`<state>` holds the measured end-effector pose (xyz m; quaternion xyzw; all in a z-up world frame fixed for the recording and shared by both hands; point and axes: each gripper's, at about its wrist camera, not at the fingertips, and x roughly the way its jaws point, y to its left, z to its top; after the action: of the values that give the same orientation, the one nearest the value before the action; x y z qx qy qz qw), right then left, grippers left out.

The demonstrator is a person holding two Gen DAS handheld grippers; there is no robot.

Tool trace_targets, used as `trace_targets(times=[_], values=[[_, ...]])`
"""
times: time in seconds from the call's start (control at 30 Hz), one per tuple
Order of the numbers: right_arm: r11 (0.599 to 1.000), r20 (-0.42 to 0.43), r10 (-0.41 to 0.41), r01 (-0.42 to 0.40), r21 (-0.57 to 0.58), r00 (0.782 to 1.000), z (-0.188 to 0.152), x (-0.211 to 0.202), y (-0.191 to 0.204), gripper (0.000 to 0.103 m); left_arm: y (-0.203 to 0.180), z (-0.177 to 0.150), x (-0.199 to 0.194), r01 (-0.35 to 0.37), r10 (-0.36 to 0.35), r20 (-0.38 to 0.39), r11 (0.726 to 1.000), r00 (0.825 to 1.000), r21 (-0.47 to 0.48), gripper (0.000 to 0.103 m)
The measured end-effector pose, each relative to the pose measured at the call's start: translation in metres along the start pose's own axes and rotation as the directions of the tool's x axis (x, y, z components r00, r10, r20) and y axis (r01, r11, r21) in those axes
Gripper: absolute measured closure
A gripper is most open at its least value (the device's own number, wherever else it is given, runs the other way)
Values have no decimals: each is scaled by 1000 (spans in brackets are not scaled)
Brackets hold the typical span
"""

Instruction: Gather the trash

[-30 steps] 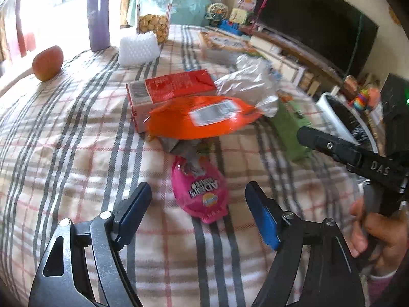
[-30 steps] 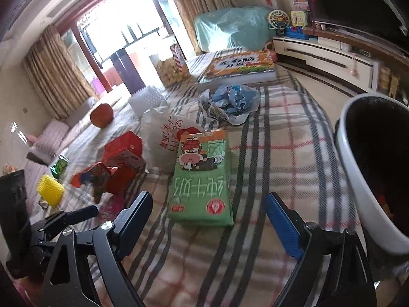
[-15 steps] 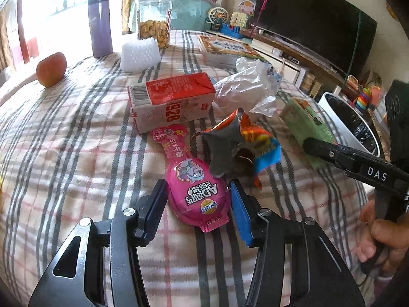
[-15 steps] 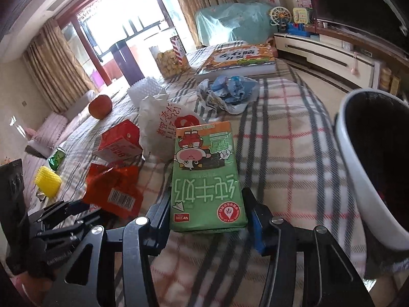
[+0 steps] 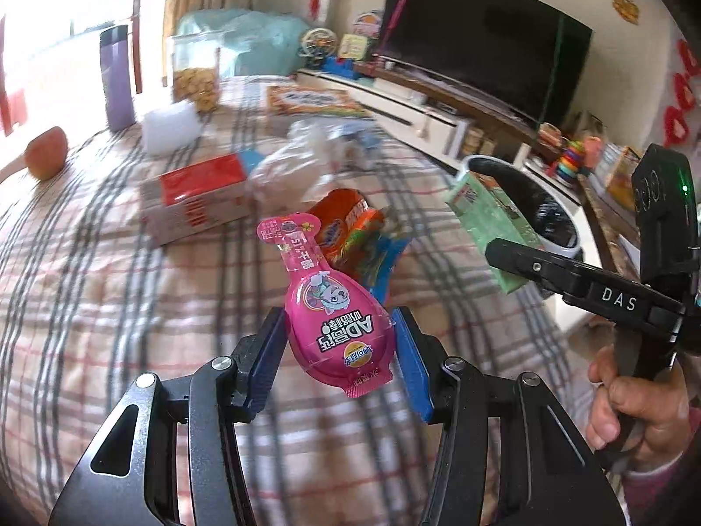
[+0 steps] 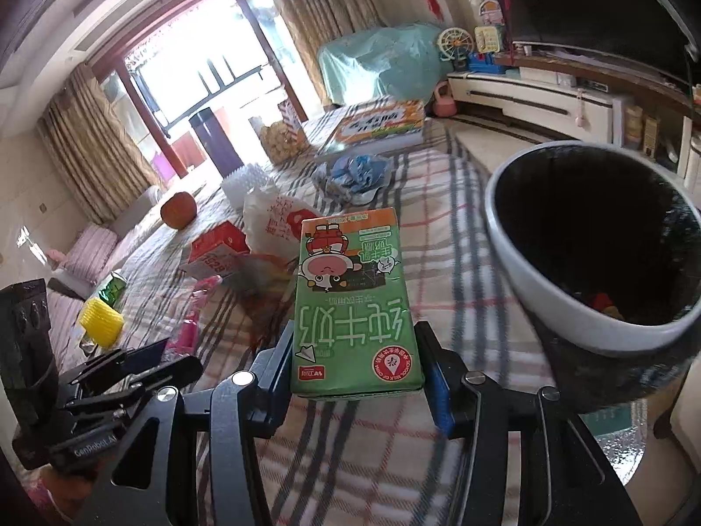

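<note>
Surface: plaid cloth [image 5: 87,263]
Left gripper [image 5: 339,353]: clamped on pink "AD" packet [image 5: 335,307]
Right gripper [image 6: 357,370]: clamped on green milk carton [image 6: 350,302], beside bin [image 6: 517,263]

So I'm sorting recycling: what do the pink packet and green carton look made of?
Pink packet: glossy plastic, it seems, with highlights on its domed shell and a flat sealed rim. Green carton: printed paperboard, matte, with folded edges; any lining isn't visible.

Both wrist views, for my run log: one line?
left hand-held gripper: shut on pink packet | right hand-held gripper: shut on green carton | bin: right
</note>
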<state>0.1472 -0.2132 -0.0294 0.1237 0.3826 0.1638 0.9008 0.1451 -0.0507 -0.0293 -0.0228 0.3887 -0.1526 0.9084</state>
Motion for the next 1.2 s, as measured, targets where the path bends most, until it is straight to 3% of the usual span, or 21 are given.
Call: trace_targets(times=[0.57,1.2], values=[[994,75,-73,66,92,995,-1,-49,-54,51,-71,23,18,106,-107,1,987,994,123,54],[978,103,-161,144,152,982,17,-73,-109,51,-128,49,45,176,-177,-16,958,984,225,54]])
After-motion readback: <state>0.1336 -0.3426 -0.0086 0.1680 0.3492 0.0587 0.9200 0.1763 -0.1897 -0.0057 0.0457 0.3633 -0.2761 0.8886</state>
